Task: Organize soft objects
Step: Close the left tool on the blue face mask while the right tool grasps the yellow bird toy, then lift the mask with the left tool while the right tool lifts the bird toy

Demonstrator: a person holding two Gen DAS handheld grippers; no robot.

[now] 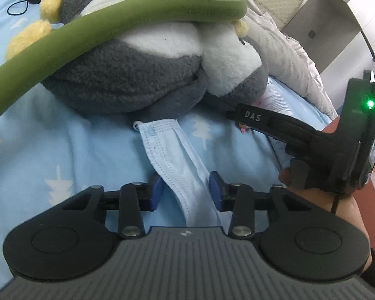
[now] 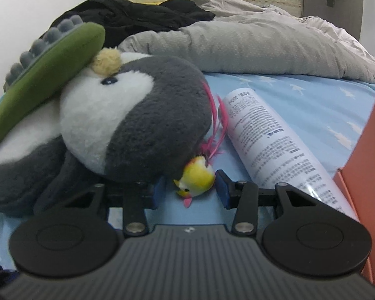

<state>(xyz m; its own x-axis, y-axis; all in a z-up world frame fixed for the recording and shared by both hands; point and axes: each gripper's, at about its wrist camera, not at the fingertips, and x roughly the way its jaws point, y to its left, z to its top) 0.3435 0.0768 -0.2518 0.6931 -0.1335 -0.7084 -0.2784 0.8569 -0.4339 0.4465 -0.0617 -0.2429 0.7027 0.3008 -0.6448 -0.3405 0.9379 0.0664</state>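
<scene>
- Mask (image 1: 177, 165) lies flat on the blue sheet (image 1: 62, 150), just in front of the plush penguin (image 1: 127, 75); its near part runs between the left gripper (image 1: 186, 190) pads.
- Mask handling, my guess: very light, limp, thin pleated fabric; it will fold and droop. Pinch the bunched middle strip, not the ear loop (image 1: 136, 125).
- Mask's long axis runs away from the left gripper, tilted up-left toward the penguin; ear loop at the far end.
- Left gripper jaws apart, a gap shows each side of the mask, pads not pressing.
- Green massager (image 1: 92, 25) rests across the penguin's top.
- Right gripper (image 2: 190, 190) jaws apart around the small yellow bird toy (image 2: 196, 178); right pad looks just clear, left side hidden by the penguin.
- Bird toy: small, light, squashy, pink feathers (image 2: 216, 125) fragile; grip the body.
- White tube (image 2: 275, 145) lies beside it, orange box (image 2: 370, 150) far right.
</scene>
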